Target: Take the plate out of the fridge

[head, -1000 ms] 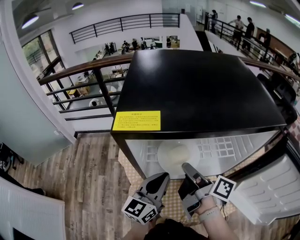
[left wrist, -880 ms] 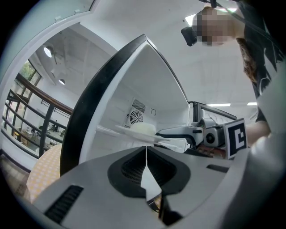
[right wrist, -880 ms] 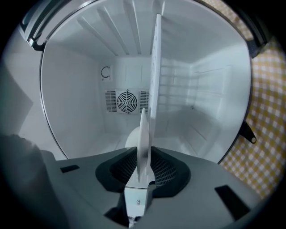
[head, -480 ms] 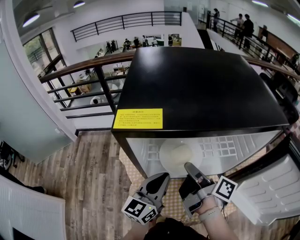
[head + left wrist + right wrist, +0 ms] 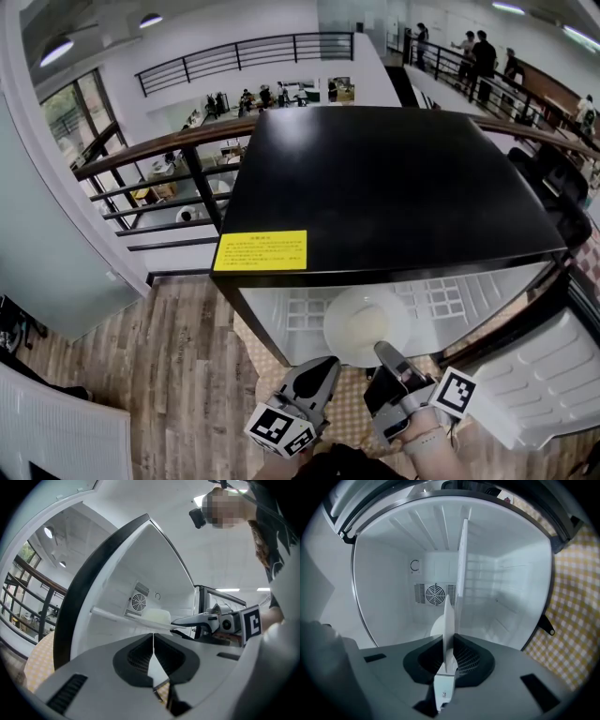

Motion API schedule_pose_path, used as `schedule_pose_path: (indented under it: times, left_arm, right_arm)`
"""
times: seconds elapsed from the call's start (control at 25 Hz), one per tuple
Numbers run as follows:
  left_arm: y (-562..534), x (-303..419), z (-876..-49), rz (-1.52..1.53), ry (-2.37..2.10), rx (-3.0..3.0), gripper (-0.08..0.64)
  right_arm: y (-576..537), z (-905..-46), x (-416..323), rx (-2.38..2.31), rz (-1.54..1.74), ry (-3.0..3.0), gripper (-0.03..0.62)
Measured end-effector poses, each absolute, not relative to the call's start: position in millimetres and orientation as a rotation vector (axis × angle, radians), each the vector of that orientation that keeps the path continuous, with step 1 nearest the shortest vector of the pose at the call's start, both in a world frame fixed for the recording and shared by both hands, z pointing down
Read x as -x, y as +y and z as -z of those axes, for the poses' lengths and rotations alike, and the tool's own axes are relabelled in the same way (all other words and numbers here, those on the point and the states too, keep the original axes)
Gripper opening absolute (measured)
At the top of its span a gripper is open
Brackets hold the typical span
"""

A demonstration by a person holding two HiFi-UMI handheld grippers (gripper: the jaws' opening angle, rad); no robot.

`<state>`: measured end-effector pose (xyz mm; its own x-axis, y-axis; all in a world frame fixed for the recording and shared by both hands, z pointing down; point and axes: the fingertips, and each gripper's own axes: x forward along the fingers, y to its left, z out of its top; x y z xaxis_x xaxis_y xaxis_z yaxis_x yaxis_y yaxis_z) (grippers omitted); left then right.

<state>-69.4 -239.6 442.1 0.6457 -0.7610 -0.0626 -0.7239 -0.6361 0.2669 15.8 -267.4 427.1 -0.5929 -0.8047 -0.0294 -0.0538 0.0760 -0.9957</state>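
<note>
fridge: black top, door open | plate: white, sticking out past the fridge's front edge, near rim pinched in the right gripper | left gripper: jaws together, empty, just beside the right

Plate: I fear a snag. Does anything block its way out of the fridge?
Nothing visible does. The right claw grips the plate by its rim, the door stands open, and the shut left claw sits off to the side.
</note>
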Motion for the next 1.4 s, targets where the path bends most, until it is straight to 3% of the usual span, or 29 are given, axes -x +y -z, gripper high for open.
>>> schedule_pose_path:
  times: [0.88,1.4]
  left_arm:
    - [-221,15,-447,0.223,-1.055,-2.702,0.014]
    - [-205,17,-453,0.197,-1.014,-2.722,0.014]
  right_arm:
    - [-225,-430,-82,0.916,1.507,1.668,0.055]
    - [-197,-442,-85,0.946,1.493,1.639,0.055]
